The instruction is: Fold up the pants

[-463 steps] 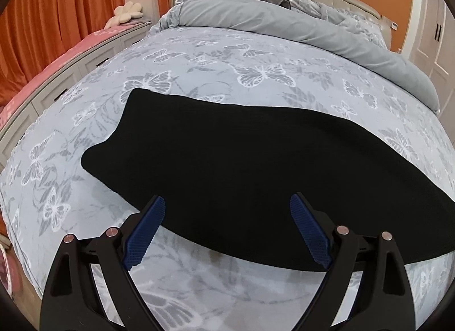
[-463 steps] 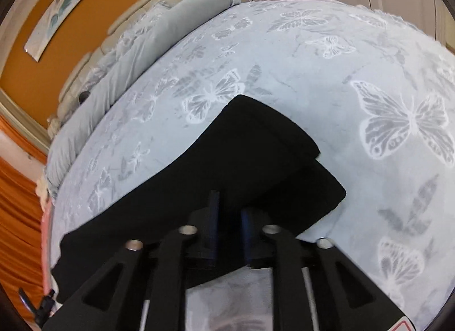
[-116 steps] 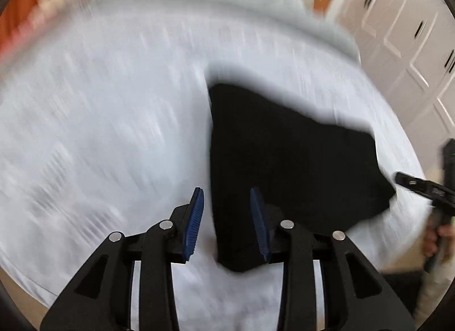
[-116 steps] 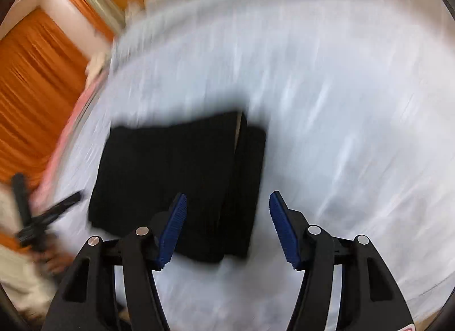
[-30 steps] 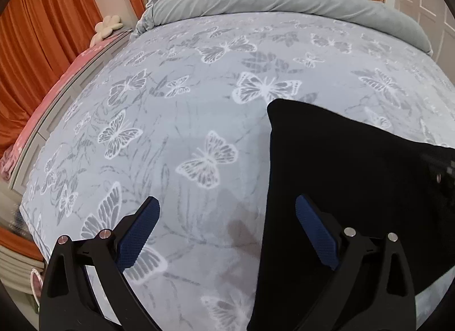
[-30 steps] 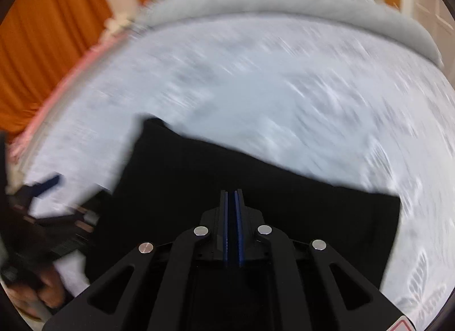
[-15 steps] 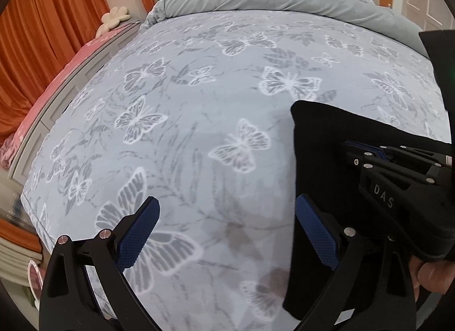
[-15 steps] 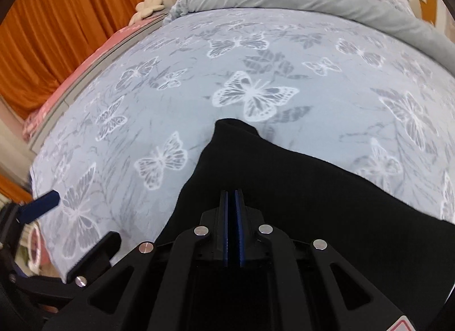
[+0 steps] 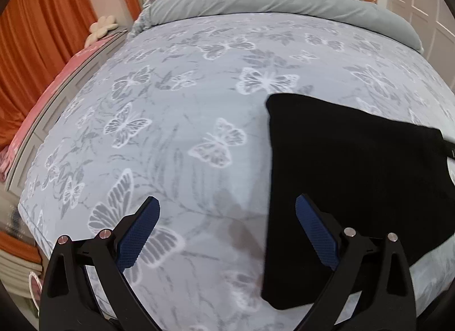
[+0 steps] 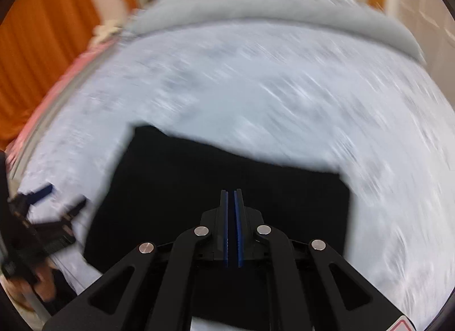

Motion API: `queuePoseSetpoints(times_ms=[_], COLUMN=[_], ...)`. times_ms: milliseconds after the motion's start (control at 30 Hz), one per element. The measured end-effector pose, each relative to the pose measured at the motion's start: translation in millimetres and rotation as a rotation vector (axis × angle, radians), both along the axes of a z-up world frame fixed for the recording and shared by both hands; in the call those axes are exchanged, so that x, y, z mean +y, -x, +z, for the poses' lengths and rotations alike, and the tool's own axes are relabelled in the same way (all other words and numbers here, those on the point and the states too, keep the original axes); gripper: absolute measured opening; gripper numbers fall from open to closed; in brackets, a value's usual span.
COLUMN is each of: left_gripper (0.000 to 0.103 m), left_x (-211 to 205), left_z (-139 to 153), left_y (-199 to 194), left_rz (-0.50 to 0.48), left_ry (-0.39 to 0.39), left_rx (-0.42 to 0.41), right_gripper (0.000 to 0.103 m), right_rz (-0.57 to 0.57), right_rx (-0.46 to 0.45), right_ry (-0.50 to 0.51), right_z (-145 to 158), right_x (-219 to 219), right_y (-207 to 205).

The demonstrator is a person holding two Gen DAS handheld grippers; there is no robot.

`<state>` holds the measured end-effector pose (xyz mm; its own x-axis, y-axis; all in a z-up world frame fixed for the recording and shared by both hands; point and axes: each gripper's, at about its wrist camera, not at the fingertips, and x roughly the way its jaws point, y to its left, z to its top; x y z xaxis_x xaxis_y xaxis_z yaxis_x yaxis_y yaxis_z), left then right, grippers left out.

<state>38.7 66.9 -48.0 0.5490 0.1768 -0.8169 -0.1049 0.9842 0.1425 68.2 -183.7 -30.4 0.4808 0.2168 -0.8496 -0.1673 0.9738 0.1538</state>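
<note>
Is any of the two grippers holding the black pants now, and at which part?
Neither. The left gripper is open over the bed; the right gripper is shut with nothing between its fingers, above the folded pants.

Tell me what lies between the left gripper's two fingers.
In the left wrist view, the left gripper has only butterfly bedspread there; the pants' edge starts near the right finger.

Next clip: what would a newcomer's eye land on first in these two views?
The folded black pants, a dark block lying flat on the pale grey butterfly-print bedspread, right of centre in the left wrist view. Next, the left gripper, blue pads wide apart over the pants' left edge, and the right gripper, shut with nothing visibly pinched, above the pants in a motion-blurred frame.
</note>
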Motion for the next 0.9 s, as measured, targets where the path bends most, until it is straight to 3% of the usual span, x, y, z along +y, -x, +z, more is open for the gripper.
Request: queuePoseSetpoints(times_ms=[100,200,267,300,400,667,800,900], left_gripper=[0.094,0.094,0.094,0.094,0.094,0.094,0.094,0.094], left_x=[-9.3,-20.5,-25.8,-28.4,-31.3,-45.1,-51.7,-55.4], left_z=[-3.7,-9.7,-14.9,-16.9,-17.9,-18.1,-16.6,-16.0], left_y=[5.5,11.0,13.3,14.3,16.8,21.3,22.1,21.8], left_rz=[-0.042,-0.079,-0.092,-0.095,-0.095,-0.128,-0.149,-0.154], left_ry=[0.015,-0.004,-0.031,-0.042,-0.049,-0.046,-0.036,-0.037], left_rx=[0.016,0.026,0.031,0.031,0.024,0.021,0.017,0.012], right_gripper=[0.009,0.001,0.003,0.008,0.039,0.039,0.040,0.038], right_rz=[0.004,0.041,0.020,0.010,-0.025,0.001,0.000,0.003], right_rx=[0.041,0.065,0.051,0.045,0.015,0.104,0.062,0.114], right_ry=[0.024,0.065,-0.006,-0.030,-0.039,-0.144,-0.179,-0.227], right_z=[-11.2,-31.2,-31.0,-28.0,-18.7,-40.3,-29.8,-40.9], right_x=[-25.8,-42.8,-60.3,-65.7,-80.9,-86.4,-85.6,-81.9], right_y=[20.3,39.0,47.2,51.1,62.5,64.0,65.9,55.3])
